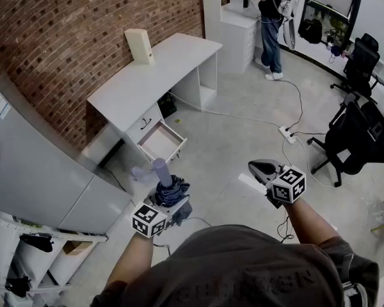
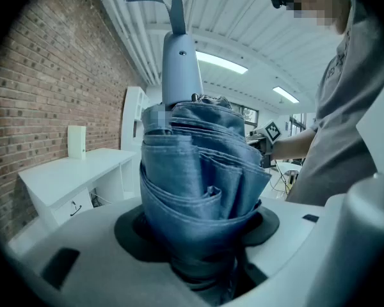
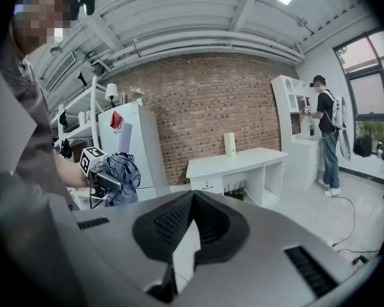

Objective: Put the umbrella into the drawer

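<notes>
A folded blue umbrella (image 1: 171, 189) stands upright in my left gripper (image 1: 173, 199), its pale handle (image 1: 160, 167) on top. In the left gripper view the umbrella (image 2: 198, 171) fills the middle, and my left gripper (image 2: 201, 261) is shut on its lower folds. The white desk (image 1: 153, 69) stands ahead by the brick wall, with its drawer (image 1: 160, 141) pulled open. My right gripper (image 1: 259, 167) is held off to the right, shut and empty; in its own view the right gripper (image 3: 191, 197) has its pads together, with the umbrella (image 3: 121, 178) at the left.
A white box (image 1: 139, 45) stands on the desk. A grey cabinet (image 1: 45, 171) is at the left. A power strip (image 1: 288, 133) with cables lies on the floor. Black office chairs (image 1: 355, 133) are at the right. A person (image 1: 269, 18) stands at the back.
</notes>
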The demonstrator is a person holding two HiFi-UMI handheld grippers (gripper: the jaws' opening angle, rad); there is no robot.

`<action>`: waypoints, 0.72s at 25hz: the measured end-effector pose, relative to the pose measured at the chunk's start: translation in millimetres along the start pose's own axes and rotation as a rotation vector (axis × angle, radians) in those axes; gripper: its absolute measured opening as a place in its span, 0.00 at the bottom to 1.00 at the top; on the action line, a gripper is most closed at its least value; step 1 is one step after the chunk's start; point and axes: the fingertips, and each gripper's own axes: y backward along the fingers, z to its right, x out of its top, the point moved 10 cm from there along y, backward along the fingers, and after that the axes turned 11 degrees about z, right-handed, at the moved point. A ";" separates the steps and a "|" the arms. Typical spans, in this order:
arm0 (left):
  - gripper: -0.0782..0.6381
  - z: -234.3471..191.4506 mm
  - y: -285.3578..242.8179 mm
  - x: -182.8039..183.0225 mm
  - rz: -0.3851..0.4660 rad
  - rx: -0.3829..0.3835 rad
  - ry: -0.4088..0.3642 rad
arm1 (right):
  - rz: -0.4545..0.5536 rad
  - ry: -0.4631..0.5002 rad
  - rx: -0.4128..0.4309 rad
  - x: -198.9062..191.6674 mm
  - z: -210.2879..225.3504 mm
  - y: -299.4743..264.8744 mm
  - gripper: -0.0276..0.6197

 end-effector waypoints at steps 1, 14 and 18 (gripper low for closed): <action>0.46 0.9 -1.7 0.5 0.000 0.000 -0.001 | 0.001 0.001 0.000 0.6 1.6 1.1 0.03; 0.46 14.2 -27.8 9.1 -0.004 0.011 -0.008 | 0.037 -0.020 0.009 7.4 29.3 19.4 0.03; 0.46 25.2 -36.6 17.1 -0.003 0.030 -0.018 | 0.067 -0.027 0.018 16.5 44.1 29.2 0.03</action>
